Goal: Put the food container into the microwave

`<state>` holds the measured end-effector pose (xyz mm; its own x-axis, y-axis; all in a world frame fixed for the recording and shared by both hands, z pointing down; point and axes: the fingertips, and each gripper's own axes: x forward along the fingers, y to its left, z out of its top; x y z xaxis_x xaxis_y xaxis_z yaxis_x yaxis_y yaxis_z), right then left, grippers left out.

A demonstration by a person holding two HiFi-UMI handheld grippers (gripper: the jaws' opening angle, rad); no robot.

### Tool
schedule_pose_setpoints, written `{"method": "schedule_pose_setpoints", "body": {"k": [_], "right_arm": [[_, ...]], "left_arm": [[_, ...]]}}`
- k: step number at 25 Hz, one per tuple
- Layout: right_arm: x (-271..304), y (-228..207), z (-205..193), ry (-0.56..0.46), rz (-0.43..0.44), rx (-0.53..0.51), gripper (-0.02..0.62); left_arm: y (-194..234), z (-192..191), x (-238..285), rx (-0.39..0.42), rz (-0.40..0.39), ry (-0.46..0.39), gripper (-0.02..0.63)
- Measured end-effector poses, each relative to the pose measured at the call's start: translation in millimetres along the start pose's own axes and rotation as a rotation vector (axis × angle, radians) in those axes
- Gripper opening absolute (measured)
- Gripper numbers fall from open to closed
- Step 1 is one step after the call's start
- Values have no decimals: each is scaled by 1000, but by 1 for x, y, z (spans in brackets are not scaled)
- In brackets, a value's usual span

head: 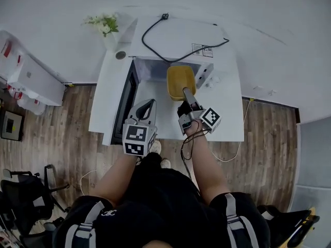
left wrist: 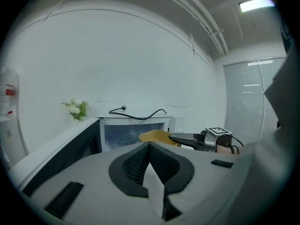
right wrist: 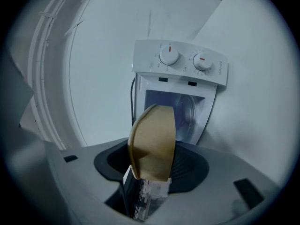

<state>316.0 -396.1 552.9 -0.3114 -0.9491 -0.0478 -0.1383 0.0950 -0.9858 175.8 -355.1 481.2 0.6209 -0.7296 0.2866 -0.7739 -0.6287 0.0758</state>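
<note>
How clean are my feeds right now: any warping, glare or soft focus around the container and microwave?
Head view: sharp, evenly lit, straight edges bowed by the wide lens. Left gripper view: strong fisheye, black corners, ceiling light glaring. Right gripper view: dimmer, food container soft up close, microwave tilted but clear.

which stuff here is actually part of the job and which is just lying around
In the job: food container, clamped in the right gripper; microwave, its door open.

Lying about: black cable on top of the microwave; flowers beside it; left gripper, shut on nothing.
</note>
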Motion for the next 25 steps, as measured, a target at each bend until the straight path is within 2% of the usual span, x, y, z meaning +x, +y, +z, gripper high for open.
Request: {"method": "schedule_pose_setpoints", "body": {"k": [11, 15, 25], "right_arm": [[96, -49, 17, 15, -58, 47, 218], [129, -59, 20, 22, -62, 68, 218], [173, -88, 27, 7, -133, 97, 219]], "left_arm": [[36, -4, 46, -53, -27, 18, 9], [41, -6, 57, -47, -45, 22, 9], [46, -2, 71, -47, -69, 18, 9]]}}
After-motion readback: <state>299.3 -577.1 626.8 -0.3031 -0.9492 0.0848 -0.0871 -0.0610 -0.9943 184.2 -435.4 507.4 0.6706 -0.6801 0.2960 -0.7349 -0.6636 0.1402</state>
